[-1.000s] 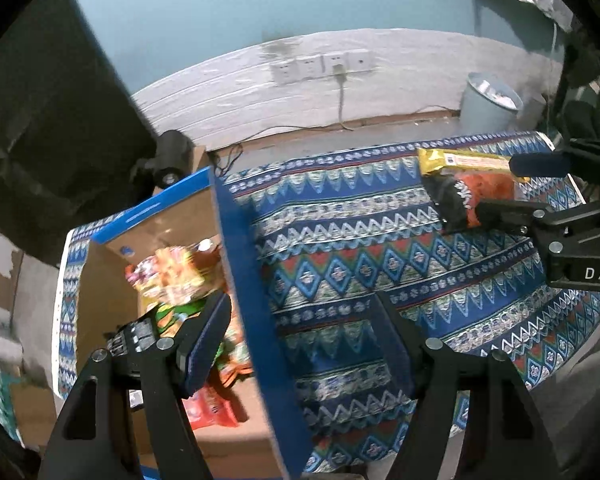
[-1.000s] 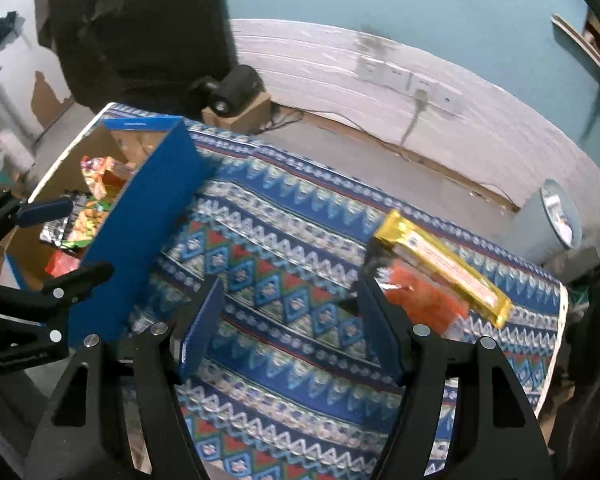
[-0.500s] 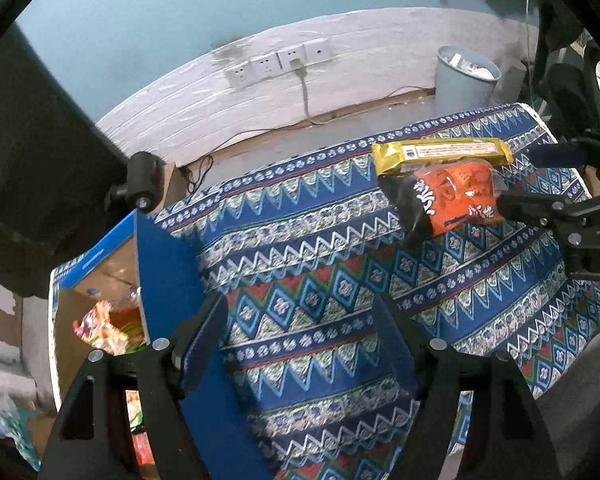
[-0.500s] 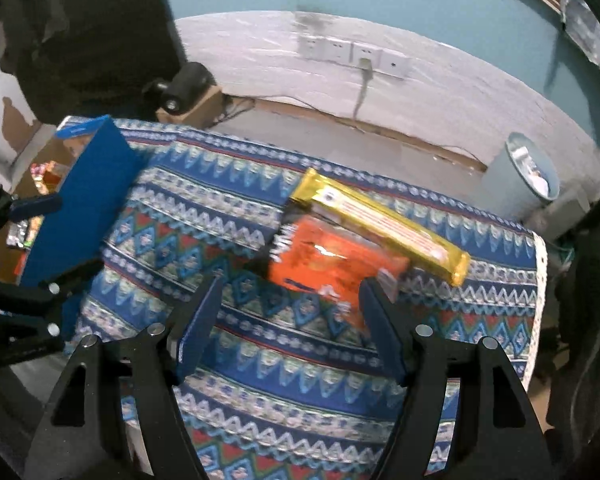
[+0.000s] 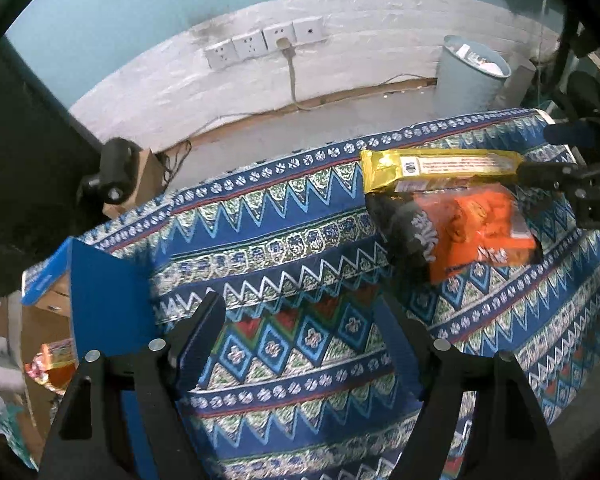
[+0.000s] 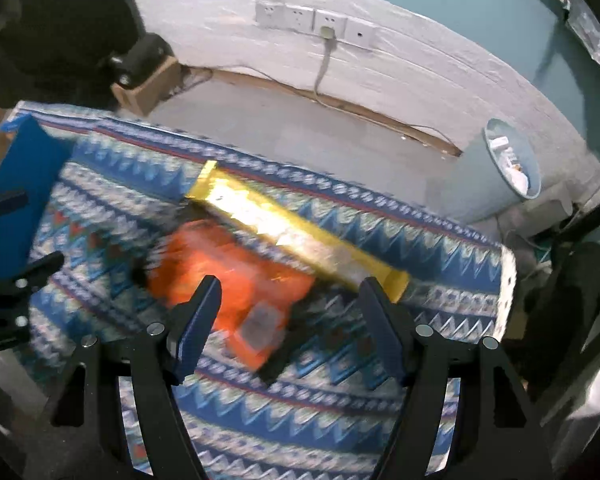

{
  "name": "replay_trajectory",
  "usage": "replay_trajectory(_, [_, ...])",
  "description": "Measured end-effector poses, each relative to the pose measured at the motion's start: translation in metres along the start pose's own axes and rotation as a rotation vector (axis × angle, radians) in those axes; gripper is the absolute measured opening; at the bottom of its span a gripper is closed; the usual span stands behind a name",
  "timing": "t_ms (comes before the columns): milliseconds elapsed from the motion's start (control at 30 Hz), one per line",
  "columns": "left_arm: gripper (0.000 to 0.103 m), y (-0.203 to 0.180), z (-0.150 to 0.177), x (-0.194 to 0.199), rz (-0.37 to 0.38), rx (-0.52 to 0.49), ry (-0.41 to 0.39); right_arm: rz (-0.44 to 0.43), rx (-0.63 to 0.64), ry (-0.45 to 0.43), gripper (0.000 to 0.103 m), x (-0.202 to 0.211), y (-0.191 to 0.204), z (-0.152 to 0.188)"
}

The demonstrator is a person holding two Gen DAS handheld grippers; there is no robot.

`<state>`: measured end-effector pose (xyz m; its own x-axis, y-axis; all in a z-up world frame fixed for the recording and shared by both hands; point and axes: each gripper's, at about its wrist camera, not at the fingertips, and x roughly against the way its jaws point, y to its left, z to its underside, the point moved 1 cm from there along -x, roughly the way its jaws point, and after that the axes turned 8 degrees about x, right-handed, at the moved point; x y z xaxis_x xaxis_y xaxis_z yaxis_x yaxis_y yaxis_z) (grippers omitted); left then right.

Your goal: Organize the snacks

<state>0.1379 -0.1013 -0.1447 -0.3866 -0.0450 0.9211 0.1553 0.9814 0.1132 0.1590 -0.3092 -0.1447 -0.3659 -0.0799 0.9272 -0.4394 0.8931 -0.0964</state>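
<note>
An orange and black snack bag (image 5: 456, 232) lies on the patterned blue cloth (image 5: 284, 248), touching a long yellow snack pack (image 5: 440, 168) behind it. In the right wrist view the orange bag (image 6: 228, 268) is blurred and lies just ahead of my open right gripper (image 6: 290, 308), beside the yellow pack (image 6: 292, 232). My left gripper (image 5: 300, 320) is open and empty over the cloth, left of the snacks. The right gripper (image 5: 572, 184) shows at the right edge of the left wrist view, beside both snacks.
A blue cardboard box (image 5: 100, 304) with several snacks inside (image 5: 56, 360) stands at the table's left end; its flap (image 6: 16, 184) is upright. A grey bin (image 5: 468, 72) stands on the floor behind. Wall sockets (image 5: 264, 40) and a cable are on the wall.
Both grippers have swung right, away from the box. The right gripper has closed in on the orange bag, which now lies right before its open jaws.
</note>
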Motion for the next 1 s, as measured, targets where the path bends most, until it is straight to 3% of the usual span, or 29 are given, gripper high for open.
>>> replay_trajectory(133, [0.079,0.002,-0.005,-0.02,0.002,0.037,0.037,-0.002,0.048,0.029,0.072,-0.027,-0.011,-0.008])
replay_trajectory(300, [0.079,0.0,0.001,-0.033,0.062,0.084,0.105,-0.01,0.052,0.066,0.072,-0.056,-0.015,-0.008])
replay_trajectory(433, [0.079,-0.012,0.009,-0.036,0.063,0.039,0.124,-0.016,0.03,0.125,0.072,-0.071,-0.013,0.001])
replay_trajectory(667, [0.079,-0.008,0.015,-0.037,0.068,0.061,0.157,-0.079,0.031,0.201,0.072,-0.074,0.013,0.023])
replay_trajectory(800, [0.079,0.002,0.013,-0.03,0.056,0.09,0.152,-0.137,0.015,0.211,0.072,-0.07,0.031,0.034])
replay_trajectory(1000, [0.081,0.006,0.01,-0.012,0.114,0.159,0.143,-0.218,0.01,0.193,0.072,-0.062,0.059,0.034])
